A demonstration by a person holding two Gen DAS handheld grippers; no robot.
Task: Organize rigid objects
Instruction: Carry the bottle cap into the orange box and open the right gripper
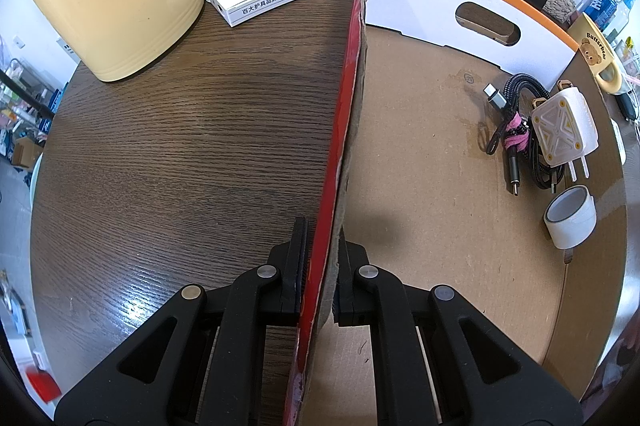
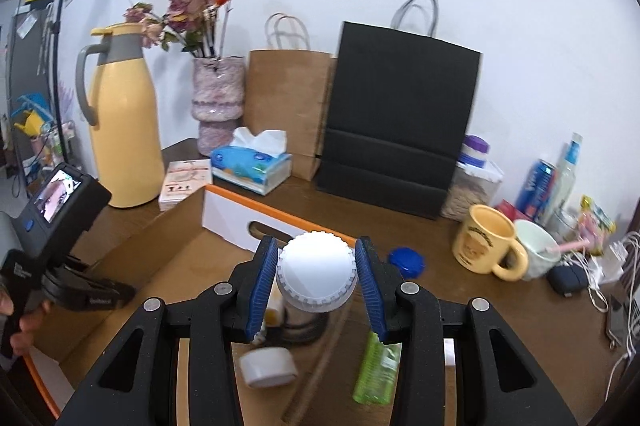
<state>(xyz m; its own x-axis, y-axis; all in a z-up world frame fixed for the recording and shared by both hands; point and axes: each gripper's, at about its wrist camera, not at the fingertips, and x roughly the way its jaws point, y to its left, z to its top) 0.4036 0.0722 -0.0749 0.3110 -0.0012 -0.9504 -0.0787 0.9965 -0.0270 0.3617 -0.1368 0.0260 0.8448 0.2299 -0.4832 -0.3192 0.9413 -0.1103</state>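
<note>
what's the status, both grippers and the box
Left gripper shut on cardboard box wall. Right gripper shut on white-capped jar above box. Nothing blocking.

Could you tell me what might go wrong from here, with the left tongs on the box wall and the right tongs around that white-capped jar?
1. The right tongs flank the white-capped jar with the pads not clearly touching; it could slip or tip onto the tape roll below.
2. The left tongs pinch only the thin cardboard box wall, which could bend or tear if pulled.
3. Jolting the box could shift the charger and cables.
</note>
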